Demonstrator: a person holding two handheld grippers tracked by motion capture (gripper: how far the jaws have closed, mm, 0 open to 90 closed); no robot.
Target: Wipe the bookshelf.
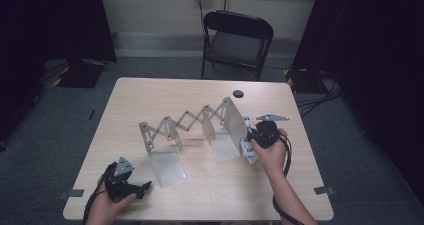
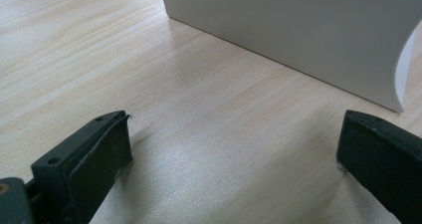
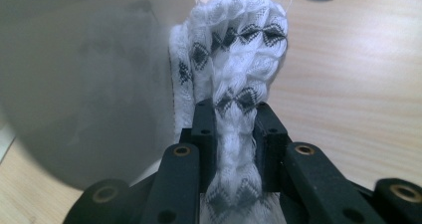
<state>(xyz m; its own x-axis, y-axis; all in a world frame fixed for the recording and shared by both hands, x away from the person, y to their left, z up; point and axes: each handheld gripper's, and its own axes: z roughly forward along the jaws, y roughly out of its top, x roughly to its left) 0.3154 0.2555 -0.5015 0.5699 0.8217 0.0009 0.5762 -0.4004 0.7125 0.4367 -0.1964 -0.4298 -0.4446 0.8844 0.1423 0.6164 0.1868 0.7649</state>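
Your right gripper point(image 3: 234, 134) is clamped on the white patterned cloth point(image 3: 234, 45) just beside the rack's point(image 1: 200, 122) right end panel point(image 1: 232, 117), your left gripper point(image 1: 131, 189) resting open near its other panel, so next, I'd judge, steer the cloth carefully onto the rack.

In the right gripper view the rolled white cloth point(image 3: 234, 50) runs off the bottom edge behind the jaws, and the grey panel point(image 3: 84, 84) beside it is blurry and cropped at the left.
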